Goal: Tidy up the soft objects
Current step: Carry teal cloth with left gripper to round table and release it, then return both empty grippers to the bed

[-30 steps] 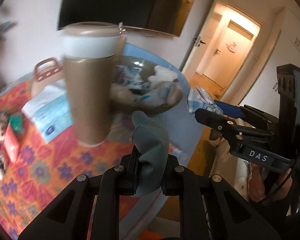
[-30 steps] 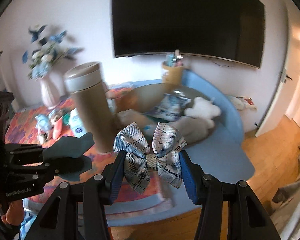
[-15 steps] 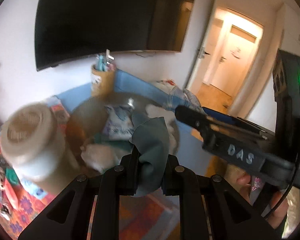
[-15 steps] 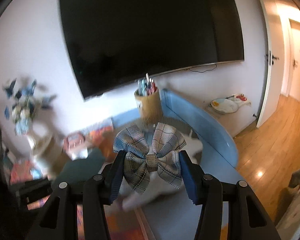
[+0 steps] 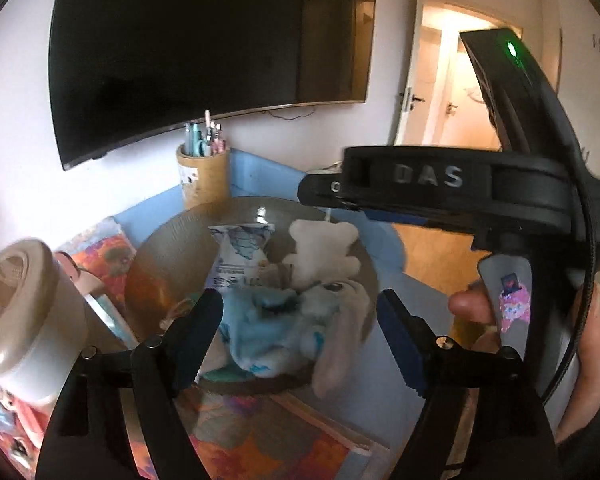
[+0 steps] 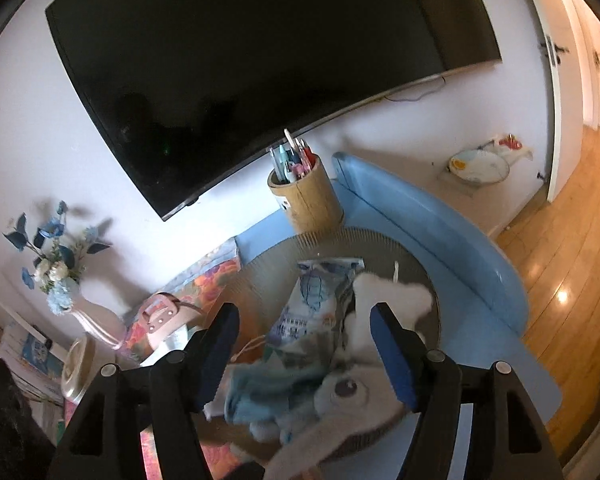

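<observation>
Room: white wall with a large dark television [image 6: 260,60] above a blue table [image 6: 452,232] partly covered by a flowered cloth [image 5: 260,440]; wooden floor to the right.
Left gripper [image 5: 300,332]: jaws have just been opening and stand wide apart, nothing between the pads; it hangs above the round basket [image 5: 160,256].
Right gripper [image 6: 304,344]: jaws have just been opening too, spread and empty, also over the basket.
Soft things: a pale blue cloth [image 5: 256,328], a grey long-eared plush [image 6: 340,396], a white teddy [image 5: 324,248] and a printed pouch [image 6: 320,292] all lie in the basket.
Beside the basket: a bamboo pen holder [image 6: 308,196] just behind it, a beige flask [image 5: 24,312] to its left.
Left view only: the right gripper's black body and the person's hand [image 5: 592,344] on it.
Right view only: a vase of blue flowers [image 6: 56,276], a pink handled bag [image 6: 160,316].
Hard to make out: the flask is blurred; the plush's lower part is cut off by the gripper.
</observation>
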